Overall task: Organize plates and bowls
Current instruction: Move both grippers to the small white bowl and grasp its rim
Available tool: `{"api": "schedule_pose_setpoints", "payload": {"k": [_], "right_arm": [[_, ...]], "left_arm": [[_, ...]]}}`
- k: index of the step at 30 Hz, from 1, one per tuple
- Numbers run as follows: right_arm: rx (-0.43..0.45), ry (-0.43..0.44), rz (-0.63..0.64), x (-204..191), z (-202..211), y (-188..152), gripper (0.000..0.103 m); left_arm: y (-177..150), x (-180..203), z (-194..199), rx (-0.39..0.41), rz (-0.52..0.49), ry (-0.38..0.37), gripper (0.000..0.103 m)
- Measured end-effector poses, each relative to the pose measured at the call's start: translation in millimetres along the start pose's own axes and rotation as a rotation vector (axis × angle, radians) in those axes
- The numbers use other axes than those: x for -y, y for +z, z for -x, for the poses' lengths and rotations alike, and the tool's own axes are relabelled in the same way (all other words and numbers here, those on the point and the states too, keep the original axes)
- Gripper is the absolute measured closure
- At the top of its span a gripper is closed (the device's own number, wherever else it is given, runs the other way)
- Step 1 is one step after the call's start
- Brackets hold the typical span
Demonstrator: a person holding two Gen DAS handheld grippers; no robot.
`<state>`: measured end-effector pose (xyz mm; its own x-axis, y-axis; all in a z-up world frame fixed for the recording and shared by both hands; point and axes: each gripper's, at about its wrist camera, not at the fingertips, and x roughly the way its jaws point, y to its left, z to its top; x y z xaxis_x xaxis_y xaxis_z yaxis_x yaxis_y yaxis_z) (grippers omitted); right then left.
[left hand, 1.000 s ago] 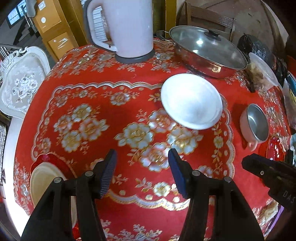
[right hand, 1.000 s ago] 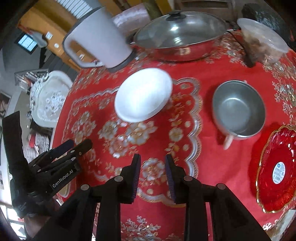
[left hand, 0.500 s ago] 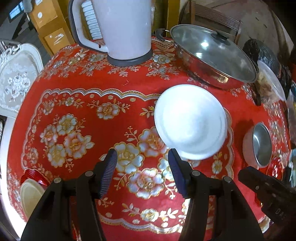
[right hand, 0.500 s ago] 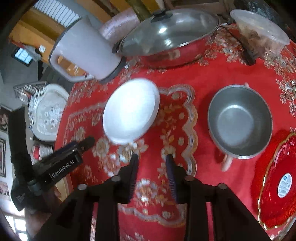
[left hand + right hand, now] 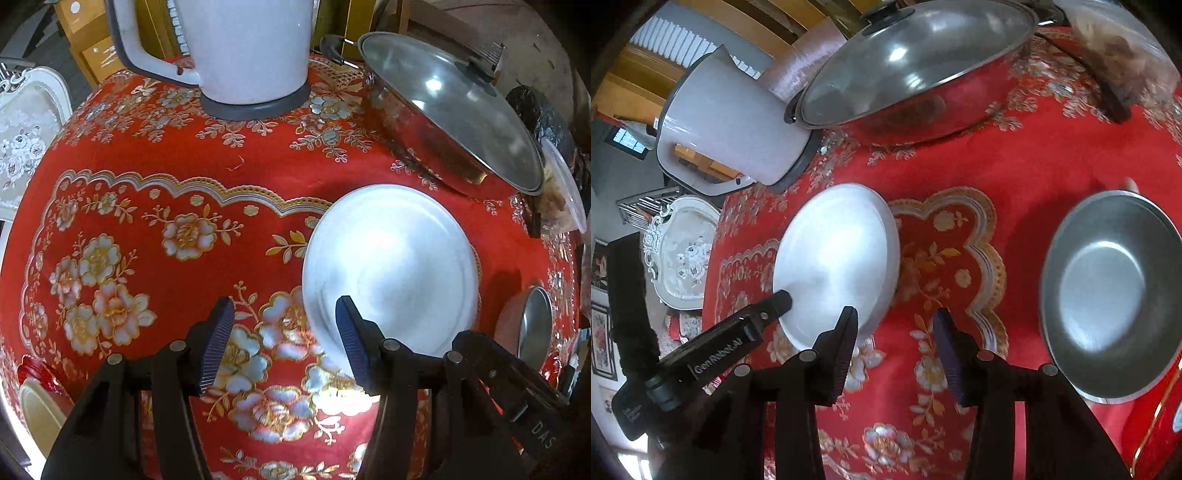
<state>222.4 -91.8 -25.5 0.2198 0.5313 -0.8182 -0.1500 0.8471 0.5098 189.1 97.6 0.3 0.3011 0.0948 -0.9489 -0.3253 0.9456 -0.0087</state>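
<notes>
A white plate [image 5: 391, 266] lies on the red flowered tablecloth [image 5: 184, 177], in front of the lidded pan. My left gripper [image 5: 284, 332] is open, and its right finger overlaps the plate's near-left rim. In the right wrist view the plate [image 5: 838, 258] is ahead and to the left of my right gripper [image 5: 895, 339], which is open and holds nothing. The left gripper [image 5: 775, 302] shows there with its tip at the plate's edge. A steel bowl [image 5: 1108, 295] with a pink outside stands on the right, also visible as a bowl [image 5: 535, 325] in the left wrist view.
A white kettle [image 5: 251, 55] and a steel pan with a glass lid [image 5: 450, 110] stand at the back. A clear food container [image 5: 1123, 48] is at the far right. A red plate [image 5: 1160, 424] lies near right, another red plate [image 5: 33, 373] near left. A white chair [image 5: 22, 129] stands beside the table.
Both grippers moved forward to the white plate, which now looks larger and closer. The right gripper's fingers stand wider apart than before. The left stayed open.
</notes>
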Motion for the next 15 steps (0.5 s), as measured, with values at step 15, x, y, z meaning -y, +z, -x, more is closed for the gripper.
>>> {"api": "schedule_pose_setpoints", "payload": {"k": [15], "right_arm": [[-0.013, 0.016, 0.062, -11.1, -20.2, 8.3, 0.094]], "left_arm": [[-1.4, 11.5, -27.6, -0.090, -0.058, -0.010, 0.079]]}}
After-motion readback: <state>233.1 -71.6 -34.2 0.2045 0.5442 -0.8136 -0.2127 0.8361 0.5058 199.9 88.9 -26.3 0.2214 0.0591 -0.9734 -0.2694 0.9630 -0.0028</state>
